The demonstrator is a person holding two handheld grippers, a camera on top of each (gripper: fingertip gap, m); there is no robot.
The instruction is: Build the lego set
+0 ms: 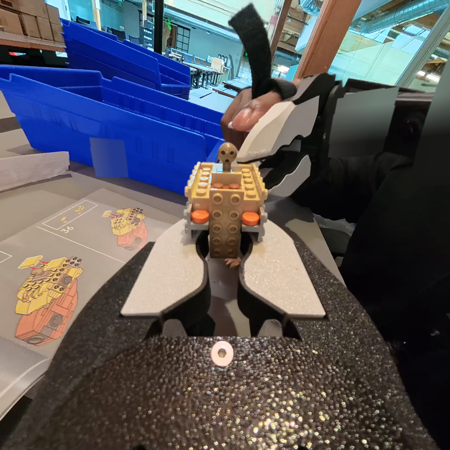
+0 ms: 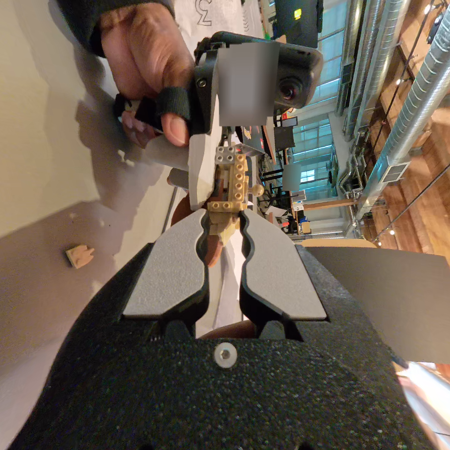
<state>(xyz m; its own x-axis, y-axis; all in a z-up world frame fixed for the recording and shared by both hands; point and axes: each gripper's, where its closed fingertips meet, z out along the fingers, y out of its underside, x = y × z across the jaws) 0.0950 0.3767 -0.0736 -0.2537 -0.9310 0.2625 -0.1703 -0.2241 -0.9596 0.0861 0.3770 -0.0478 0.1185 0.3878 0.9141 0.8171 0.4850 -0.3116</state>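
Tan-and-orange plastic lego model [image 1: 225, 207] with studded top, two round orange pieces on its near face and a ball-headed tan peg [image 1: 227, 152] sticking up at 12 o'clock; held off the grey table [image 1: 146, 202], pinched at its grey lower edge between the fingertips of the left tool [image 1: 225, 239]. Clamped there, low down, probably to leave the studded top free for adding pieces.

Right tool [image 2: 222, 219] closed on the same model [image 2: 231, 192] from the opposite end, gripping a tan sloped part at the model's edge; seen in the left wrist view at 2 o'clock [image 1: 275, 155], coming in beside the peg. Two grips on one model suggest bracing against a push, so that one section seats without the rest coming apart.

Open printed instruction booklet [image 1: 73, 255] lying flat on the table at 9 o'clock, pictures facing up, kept within glance. Blue plastic bins [image 1: 121, 117] stacked behind at 11 o'clock. Loose tan sloped lego piece [image 2: 79, 255] lying on the table at 9 o'clock in the right wrist view, well apart from both tools, likely waiting for a later step.
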